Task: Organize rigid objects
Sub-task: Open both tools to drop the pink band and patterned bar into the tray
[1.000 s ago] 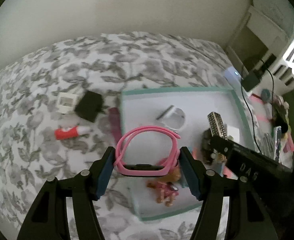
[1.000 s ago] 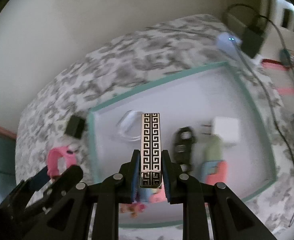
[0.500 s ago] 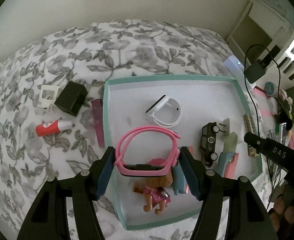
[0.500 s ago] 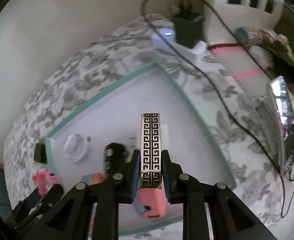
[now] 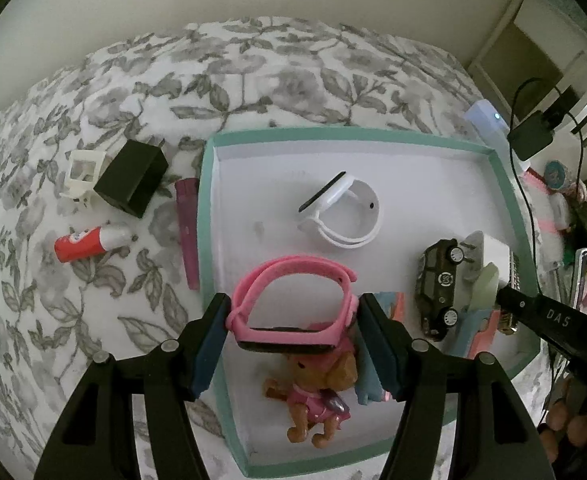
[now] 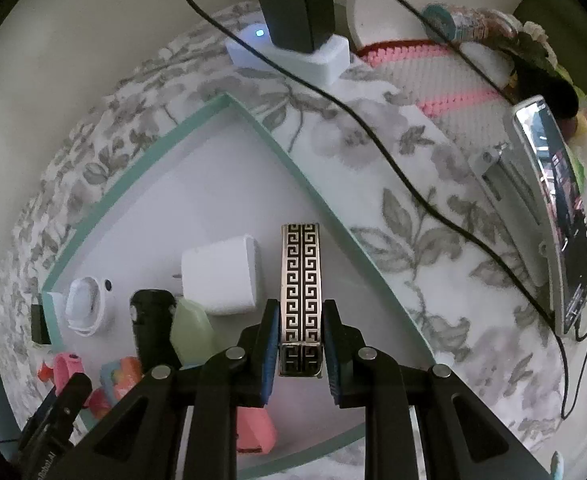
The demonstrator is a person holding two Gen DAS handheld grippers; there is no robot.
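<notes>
Now pink watch (image 5: 293,304) between left gripper (image 5: 293,344)

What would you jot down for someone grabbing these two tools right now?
Left hand-held gripper: shut on the pink watch, above the tray.
Right hand-held gripper: shut on the patterned bar, over the tray's right side.
Already in the tray: white watch, toy car, white charger, toy dog.
Left on the bedspread: black box, white frame, red tube, maroon stick.
</notes>
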